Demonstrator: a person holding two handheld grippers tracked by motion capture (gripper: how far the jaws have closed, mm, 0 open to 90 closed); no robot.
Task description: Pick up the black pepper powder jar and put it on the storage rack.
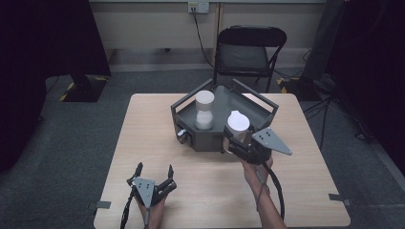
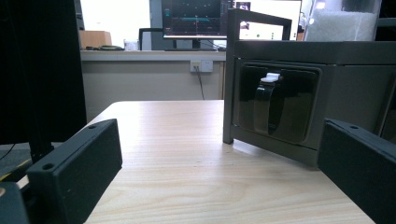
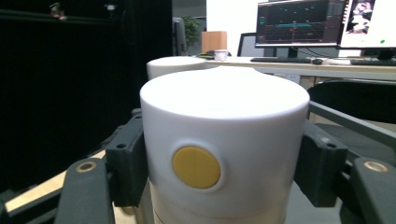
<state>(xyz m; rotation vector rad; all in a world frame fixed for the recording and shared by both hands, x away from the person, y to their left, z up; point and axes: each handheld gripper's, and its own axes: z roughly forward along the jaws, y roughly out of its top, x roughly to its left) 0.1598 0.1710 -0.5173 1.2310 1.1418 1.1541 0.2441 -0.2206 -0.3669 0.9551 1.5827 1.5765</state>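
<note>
two white canisters: one (image 1: 238,125) clamped between the jaws of the right gripper (image 1: 237,143), its yellow round button (image 3: 196,166) facing the gripper camera; the second canister (image 1: 204,109) upright inside the grey tray (image 1: 260,116), beyond the held one. one tray, one folding chair (image 1: 250,50) behind the table (image 1: 153,138). held canister at the near right rim of the tray, above the tray edge. left gripper (image 1: 154,174) with jaws apart, nothing between, well apart from the tray's front panel with its black latch (image 2: 268,105); bare tabletop ahead of these jaws, free room on both sides.
</note>
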